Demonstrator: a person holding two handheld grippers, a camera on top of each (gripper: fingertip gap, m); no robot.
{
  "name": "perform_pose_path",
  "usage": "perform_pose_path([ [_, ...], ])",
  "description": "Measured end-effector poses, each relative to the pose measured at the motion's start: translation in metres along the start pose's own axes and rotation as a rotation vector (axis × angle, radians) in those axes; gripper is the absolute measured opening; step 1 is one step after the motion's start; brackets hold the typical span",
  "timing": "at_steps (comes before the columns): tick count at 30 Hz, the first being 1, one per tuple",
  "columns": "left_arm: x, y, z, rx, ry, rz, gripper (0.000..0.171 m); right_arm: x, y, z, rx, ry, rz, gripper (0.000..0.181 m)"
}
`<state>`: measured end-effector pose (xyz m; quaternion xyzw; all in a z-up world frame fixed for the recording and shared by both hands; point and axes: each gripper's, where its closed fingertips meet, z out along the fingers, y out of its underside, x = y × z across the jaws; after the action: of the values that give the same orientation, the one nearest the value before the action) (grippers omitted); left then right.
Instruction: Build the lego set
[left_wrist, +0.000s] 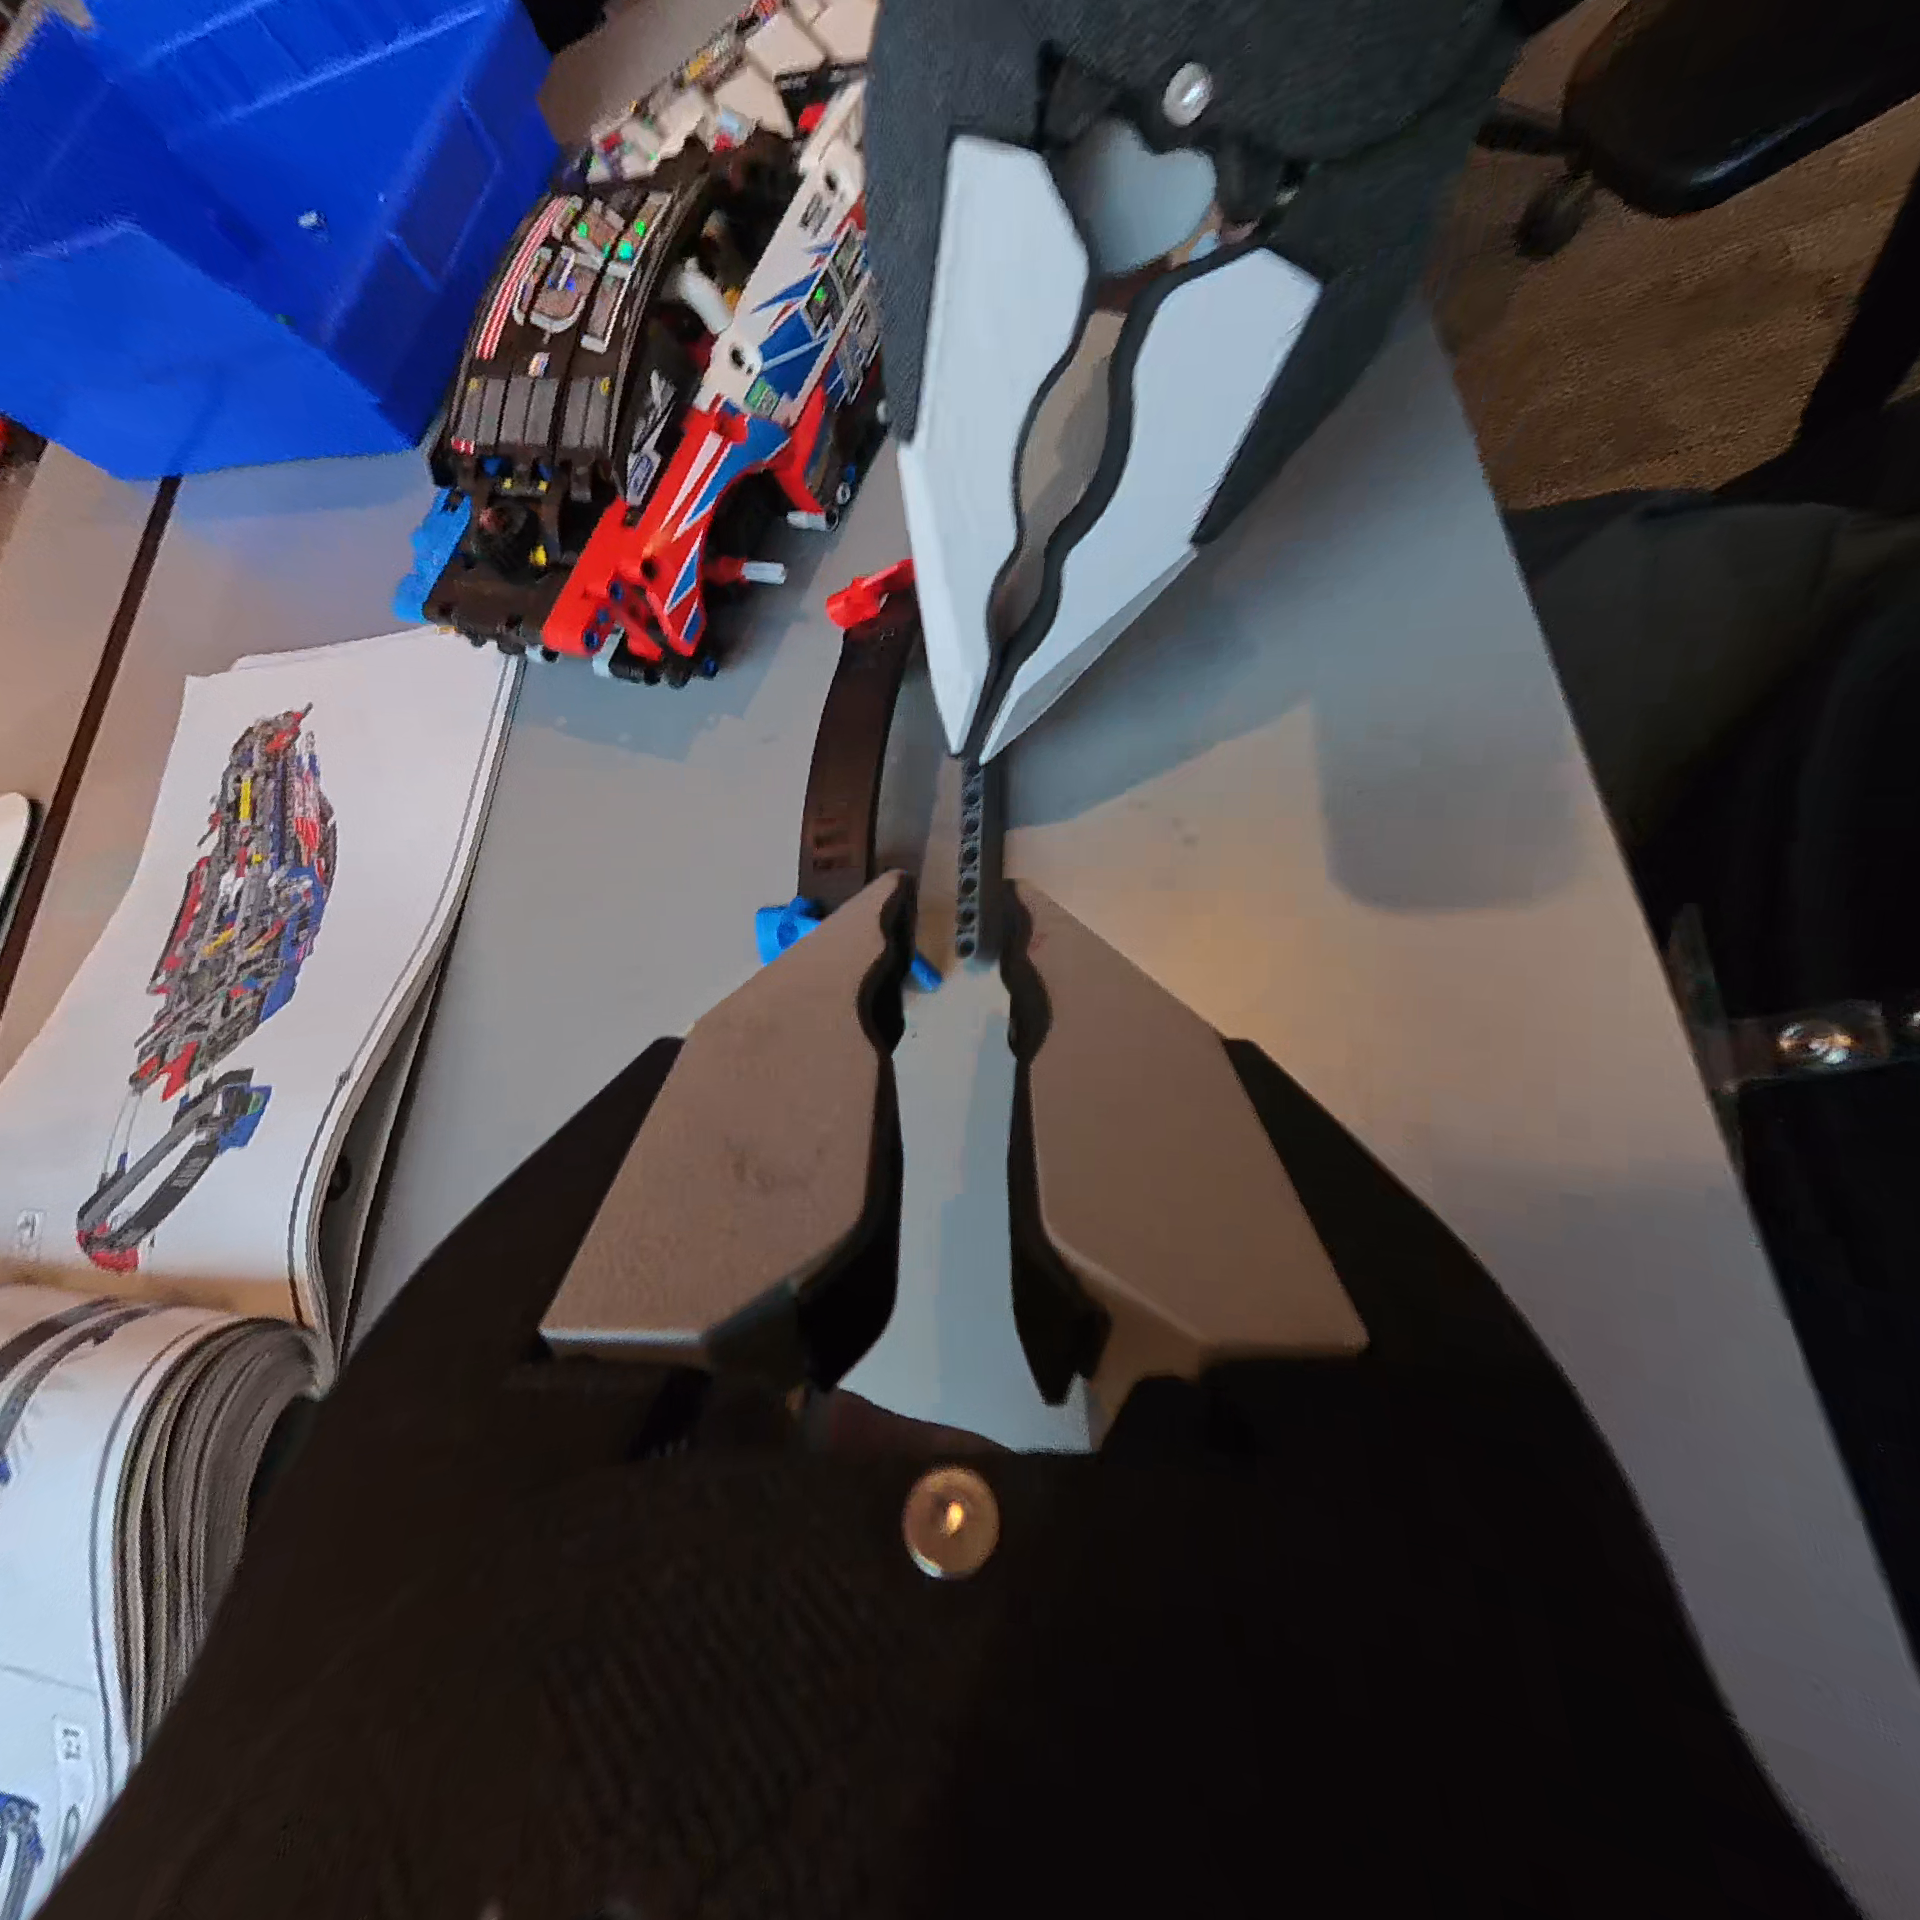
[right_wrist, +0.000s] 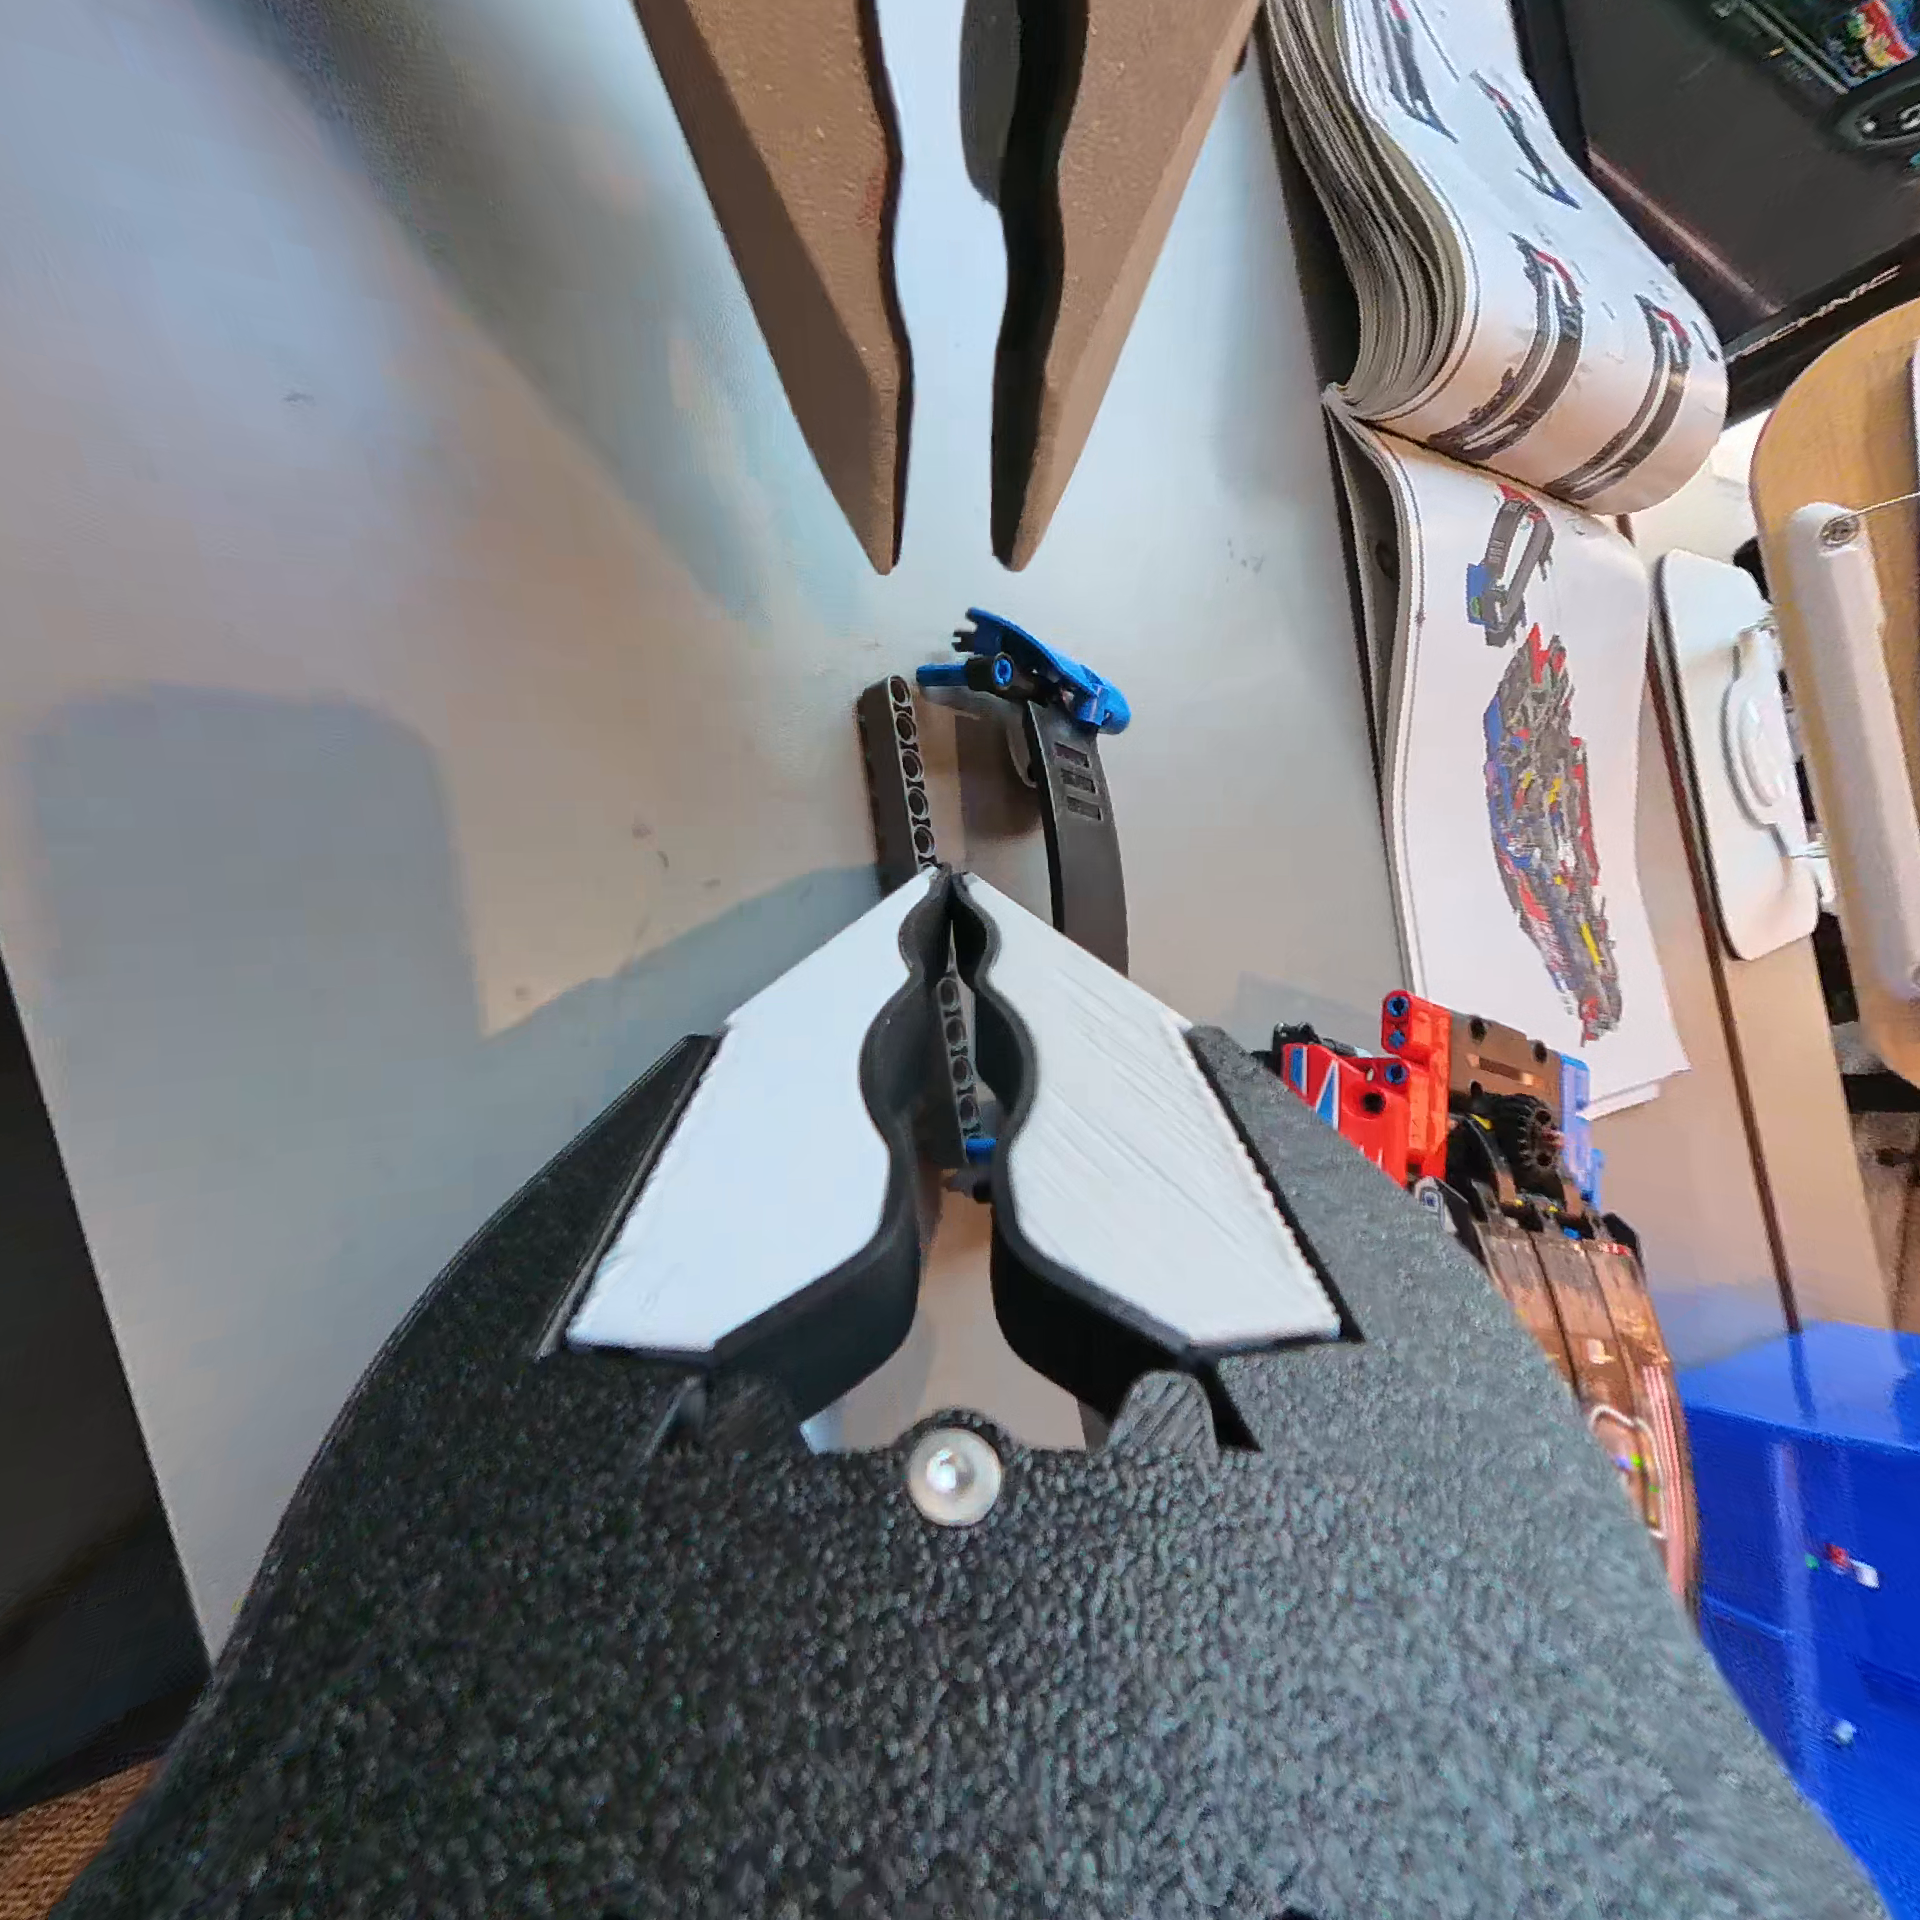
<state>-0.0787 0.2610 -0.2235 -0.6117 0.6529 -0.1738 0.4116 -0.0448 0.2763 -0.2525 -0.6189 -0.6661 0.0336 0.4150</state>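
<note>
My right gripper (right_wrist: 951, 878) is shut on a long dark grey beam with holes (right_wrist: 906, 774), which runs back between its white fingers. In the left wrist view it (left_wrist: 977, 748) pinches the far end of the beam (left_wrist: 975, 852). My left gripper (left_wrist: 964, 899) is open. The near end of the beam lies between its brown fingertips (left_wrist: 883, 914) without either pad pressing on it. It shows in the right wrist view (right_wrist: 948, 566) with its jaws apart, off the beam's end. A black curved panel (right_wrist: 1086, 831) with a blue connector (right_wrist: 1039, 675) lies beside the beam.
The partly built red, blue and black car (left_wrist: 644, 416) stands behind. An open instruction booklet (left_wrist: 239, 935) lies at the left, and a blue bin (left_wrist: 229, 208) is at the far left. A small red piece (left_wrist: 868, 597) lies near the car. The grey table's edge (left_wrist: 1621, 883) runs along the right. Left tips to right tips: about 5 cm.
</note>
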Motion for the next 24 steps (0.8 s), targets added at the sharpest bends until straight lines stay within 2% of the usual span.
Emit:
perform_pose_path([
  [2, 0.002, -0.005, 0.003, -0.001, -0.018, 0.034, 0.012, 0.0, 0.001, 0.0, 0.009, -0.012, 0.025, 0.0],
  [5, 0.004, 0.009, 0.019, -0.11, -0.061, 0.14, 0.012, -0.002, 0.0, -0.003, 0.021, -0.029, 0.046, 0.0],
  [7, 0.01, 0.016, 0.03, -0.158, -0.043, 0.151, 0.015, -0.003, -0.001, -0.007, 0.039, -0.039, 0.069, 0.0],
  [12, 0.005, 0.021, 0.042, -0.213, -0.014, 0.007, 0.024, 0.0, -0.003, -0.025, 0.129, -0.05, 0.207, 0.01],
  [18, 0.009, 0.026, 0.046, -0.284, 0.076, -0.166, 0.013, 0.0, 0.004, -0.038, 0.187, -0.053, 0.299, 0.014],
  [21, 0.007, 0.028, 0.047, -0.318, 0.098, -0.216, 0.007, -0.003, 0.006, -0.035, 0.156, -0.018, 0.25, 0.016],
  [24, 0.006, 0.027, 0.047, -0.329, 0.149, -0.303, 0.007, -0.008, 0.005, -0.024, 0.08, 0.067, 0.079, 0.024],
])
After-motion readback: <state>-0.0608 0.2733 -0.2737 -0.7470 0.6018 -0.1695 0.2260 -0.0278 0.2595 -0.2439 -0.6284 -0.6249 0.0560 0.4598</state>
